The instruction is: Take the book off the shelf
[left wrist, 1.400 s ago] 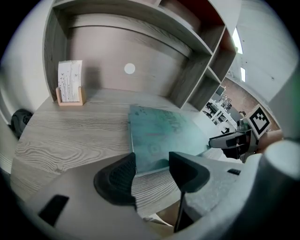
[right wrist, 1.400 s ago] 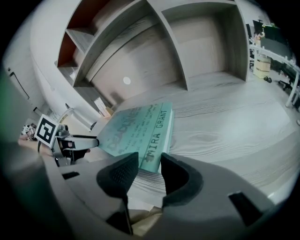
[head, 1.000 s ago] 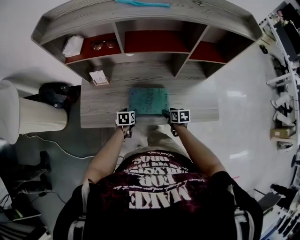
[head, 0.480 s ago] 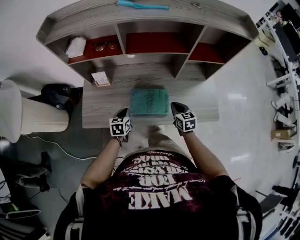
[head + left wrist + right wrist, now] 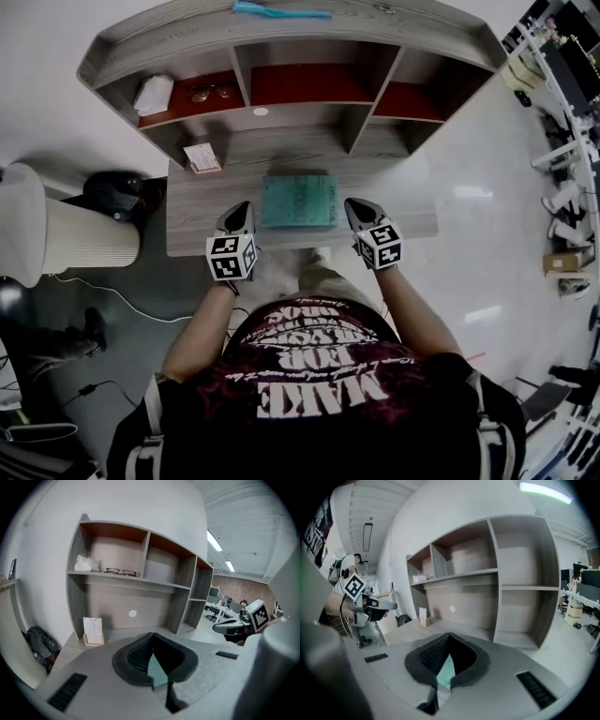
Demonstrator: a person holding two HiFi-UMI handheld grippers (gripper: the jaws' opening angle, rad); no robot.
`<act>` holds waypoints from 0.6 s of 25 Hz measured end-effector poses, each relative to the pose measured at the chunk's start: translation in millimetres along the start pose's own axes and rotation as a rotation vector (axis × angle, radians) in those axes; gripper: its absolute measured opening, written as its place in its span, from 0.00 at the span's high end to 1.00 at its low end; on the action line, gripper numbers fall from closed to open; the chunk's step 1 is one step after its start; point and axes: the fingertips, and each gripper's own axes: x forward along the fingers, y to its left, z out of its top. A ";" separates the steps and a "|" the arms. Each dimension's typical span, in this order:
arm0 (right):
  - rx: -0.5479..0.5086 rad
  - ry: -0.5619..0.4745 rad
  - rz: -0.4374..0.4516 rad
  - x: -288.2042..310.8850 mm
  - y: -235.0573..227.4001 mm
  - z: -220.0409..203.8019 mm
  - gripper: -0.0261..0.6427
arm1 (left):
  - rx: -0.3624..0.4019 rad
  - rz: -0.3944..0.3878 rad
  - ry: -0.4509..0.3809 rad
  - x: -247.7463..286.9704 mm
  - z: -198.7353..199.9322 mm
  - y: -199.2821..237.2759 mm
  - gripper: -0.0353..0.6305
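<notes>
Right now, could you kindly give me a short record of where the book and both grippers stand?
book: teal, flat on the desk, in front of the shelf
left gripper: shut, empty, left of the book, apart from it
right gripper: shut, empty, right of the book, apart from it
shelf contents: glasses and a white wad, left compartment

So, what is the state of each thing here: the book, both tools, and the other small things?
book: closed, lying flat on the desk, not held.
left tool: shut, empty, left of the book.
right tool: shut, empty, right of the book.
glasses: lying in the upper left compartment.
white cloth: crumpled, beside the glasses.
card stand: upright on the desk.
</notes>
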 end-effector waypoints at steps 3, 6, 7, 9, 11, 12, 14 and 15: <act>-0.016 -0.044 0.005 -11.8 5.1 21.1 0.96 | 0.033 -0.068 -0.072 -15.5 31.0 -15.5 0.94; -0.031 -0.093 0.005 -23.7 9.2 46.8 0.96 | 0.080 -0.098 -0.114 -29.5 57.7 -25.6 0.94; -0.033 -0.106 0.006 -28.3 11.0 54.2 0.96 | 0.094 -0.096 -0.125 -34.7 64.5 -27.5 0.94; -0.041 -0.133 0.013 -37.1 16.0 69.5 0.96 | 0.110 -0.090 -0.150 -45.5 78.0 -29.7 0.94; -0.060 -0.161 0.022 -45.5 22.1 86.1 0.96 | 0.122 -0.093 -0.183 -56.9 93.0 -32.5 0.94; -0.071 -0.175 0.025 -49.5 25.4 94.3 0.96 | 0.131 -0.099 -0.202 -62.8 100.8 -34.6 0.94; -0.089 -0.202 0.030 -57.6 31.5 109.6 0.96 | 0.155 -0.106 -0.237 -74.9 115.6 -38.7 0.94; -0.094 -0.215 0.032 -61.5 34.1 116.8 0.96 | 0.168 -0.106 -0.253 -80.9 122.3 -40.3 0.94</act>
